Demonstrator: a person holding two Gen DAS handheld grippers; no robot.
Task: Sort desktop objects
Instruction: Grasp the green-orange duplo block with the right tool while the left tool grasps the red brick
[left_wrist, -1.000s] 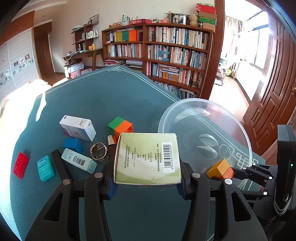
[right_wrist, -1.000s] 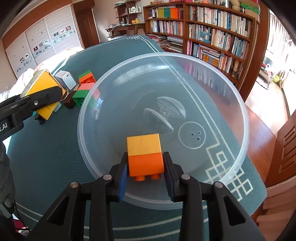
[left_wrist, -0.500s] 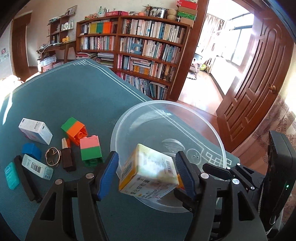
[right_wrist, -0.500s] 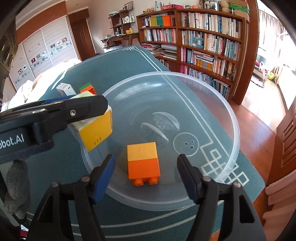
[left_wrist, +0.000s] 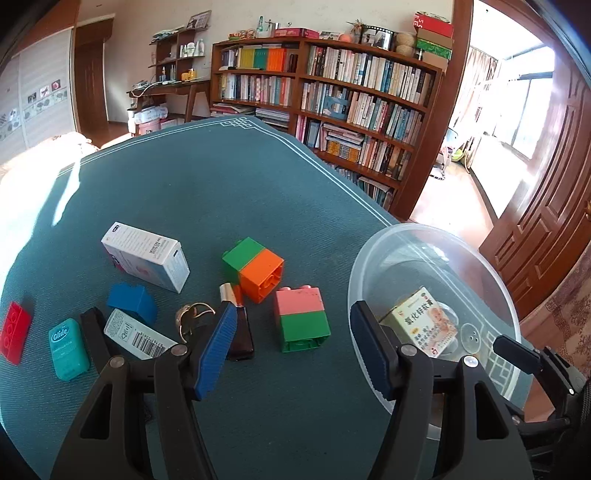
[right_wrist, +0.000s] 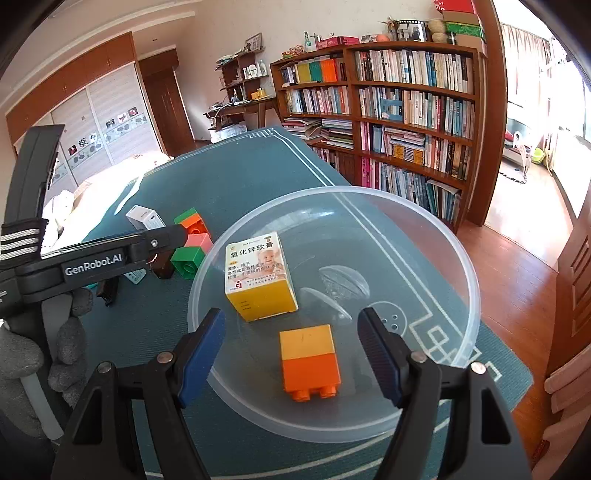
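A clear plastic bowl (right_wrist: 458, 258) stands at the table's right end and also shows in the left wrist view (left_wrist: 369, 266). In it lie a yellow-and-white medicine box (right_wrist: 258, 277), seen too in the left wrist view (left_wrist: 421, 321), and a yellow-orange brick (right_wrist: 308, 362). My right gripper (right_wrist: 291, 350) is open and empty over the bowl's near rim, with the brick between its jaws. My left gripper (left_wrist: 291, 350) is open and empty, left of the bowl, above the pink-green brick (left_wrist: 301, 319).
On the green cloth lie a green-orange brick (left_wrist: 255, 269), a white box (left_wrist: 147, 258), a blue brick (left_wrist: 133, 301), a red brick (left_wrist: 14, 332), a teal floss case (left_wrist: 68, 349), a barcoded tube (left_wrist: 136, 336), a ring (left_wrist: 192, 317) and a dark lipstick (left_wrist: 238, 325). A bookshelf stands behind.
The left gripper carried the medicine box over the bowl, let it go and drew back to the left. The right gripper released the yellow-orange brick into the bowl and opened wide.
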